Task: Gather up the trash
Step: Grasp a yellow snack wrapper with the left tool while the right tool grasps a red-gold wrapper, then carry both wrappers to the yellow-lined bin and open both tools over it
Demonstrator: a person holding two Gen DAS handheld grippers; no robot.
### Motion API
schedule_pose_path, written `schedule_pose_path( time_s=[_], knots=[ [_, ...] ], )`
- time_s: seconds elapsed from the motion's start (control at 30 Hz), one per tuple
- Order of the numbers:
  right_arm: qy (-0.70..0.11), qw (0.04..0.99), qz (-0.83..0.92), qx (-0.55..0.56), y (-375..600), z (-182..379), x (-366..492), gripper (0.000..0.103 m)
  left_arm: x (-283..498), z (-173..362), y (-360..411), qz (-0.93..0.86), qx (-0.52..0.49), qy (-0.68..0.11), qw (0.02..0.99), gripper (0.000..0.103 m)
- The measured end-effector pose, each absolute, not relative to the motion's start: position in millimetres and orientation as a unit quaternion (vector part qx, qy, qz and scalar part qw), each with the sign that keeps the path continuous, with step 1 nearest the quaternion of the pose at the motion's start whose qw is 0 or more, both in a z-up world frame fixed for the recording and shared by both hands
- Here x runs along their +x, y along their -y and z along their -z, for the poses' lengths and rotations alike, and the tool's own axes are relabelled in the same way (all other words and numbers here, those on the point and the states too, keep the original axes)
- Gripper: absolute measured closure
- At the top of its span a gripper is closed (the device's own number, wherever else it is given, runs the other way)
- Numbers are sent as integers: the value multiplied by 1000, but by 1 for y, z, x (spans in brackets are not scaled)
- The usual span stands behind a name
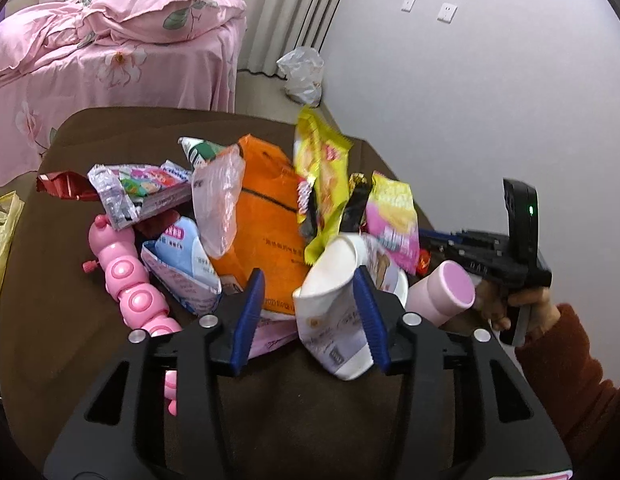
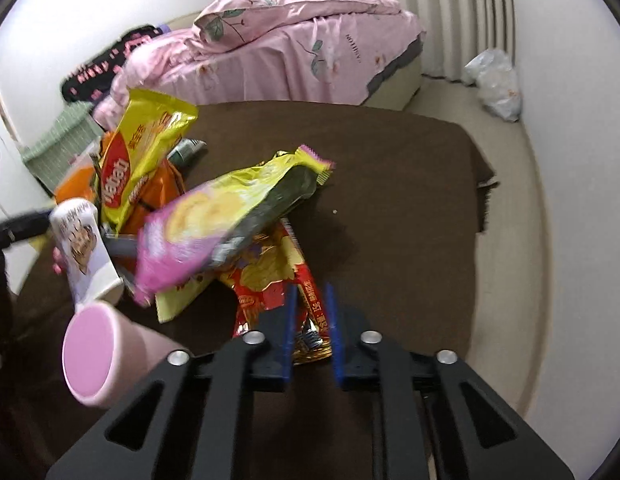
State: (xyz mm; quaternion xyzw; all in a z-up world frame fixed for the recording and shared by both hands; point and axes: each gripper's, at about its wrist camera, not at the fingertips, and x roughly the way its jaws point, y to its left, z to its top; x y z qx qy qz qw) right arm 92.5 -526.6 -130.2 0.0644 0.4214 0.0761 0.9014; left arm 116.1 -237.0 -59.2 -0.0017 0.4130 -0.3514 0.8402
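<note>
A heap of trash lies on the brown cloth (image 2: 390,184). My left gripper (image 1: 308,276) is open over the heap. A crushed white paper cup (image 1: 334,300) leans against its right pad, while the left pad stands apart over an orange bag (image 1: 266,216). Behind these are a yellow snack bag (image 1: 322,172) and a pink-and-yellow wrapper (image 1: 392,216). My right gripper (image 2: 310,288) is shut on a red and gold wrapper (image 2: 266,276) at the near edge of the heap. The pink-and-yellow wrapper (image 2: 214,224) lies just beyond it.
A pink cup (image 2: 94,360) lies on its side to the left of my right gripper. A pink caterpillar toy (image 1: 126,272) and a blue-white carton (image 1: 182,268) sit left of the heap. A pink-covered bed (image 1: 110,48) stands behind, a white plastic bag (image 1: 302,76) on the floor.
</note>
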Motion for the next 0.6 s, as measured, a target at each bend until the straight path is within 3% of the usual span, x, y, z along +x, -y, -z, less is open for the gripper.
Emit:
schedule_pose_path(
  time_s=[0.3, 0.37, 0.6],
  knots=[
    [-346, 933, -5, 102, 530, 82, 40, 96, 114, 49, 231, 355, -8, -397, 846, 56],
    [-332, 937, -1, 111, 532, 73, 33, 96, 115, 41, 234, 365, -6, -381, 849, 51],
    [-335, 934, 12, 123, 528, 80, 29, 96, 154, 17, 278, 369, 34, -364, 855, 50]
  ],
)
